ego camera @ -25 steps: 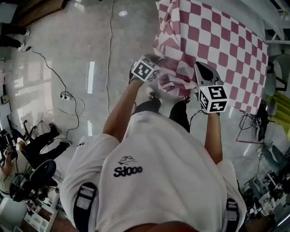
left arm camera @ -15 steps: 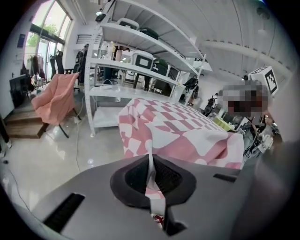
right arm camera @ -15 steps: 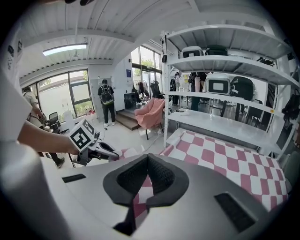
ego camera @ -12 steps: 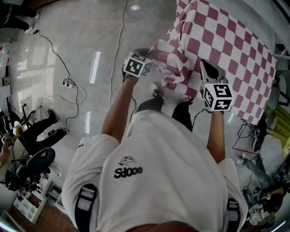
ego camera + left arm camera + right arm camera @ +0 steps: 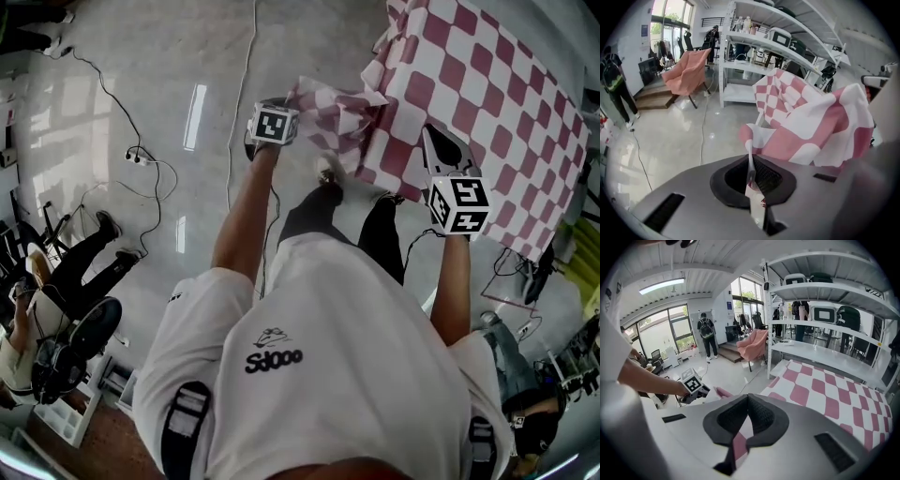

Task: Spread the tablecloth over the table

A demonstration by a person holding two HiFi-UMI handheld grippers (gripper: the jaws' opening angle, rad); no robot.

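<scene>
A red-and-white checked tablecloth [image 5: 478, 103] lies over the table at the top right of the head view. Its near-left corner is drawn out to the left, off the table, in bunched folds. My left gripper [image 5: 286, 105] is shut on that corner. In the left gripper view a thin cloth edge runs into the closed jaws of the left gripper [image 5: 750, 171], and the rest of the tablecloth [image 5: 811, 126] billows beyond. My right gripper [image 5: 436, 150] sits at the cloth's near edge. In the right gripper view the right gripper [image 5: 747, 401] is shut on a fold, with the tablecloth [image 5: 825, 390] flat ahead.
White shelving [image 5: 825, 319] stands just behind the table. Cables and a power strip [image 5: 139, 157] lie on the glossy floor to the left. A seated person [image 5: 56, 300] and a stool are at the far left. A chair under pink cloth [image 5: 686, 75] stands further back.
The left gripper has swung left and down, away from the table, drawing the cloth corner out with it. The right gripper has sunk a little and still holds the near edge.
</scene>
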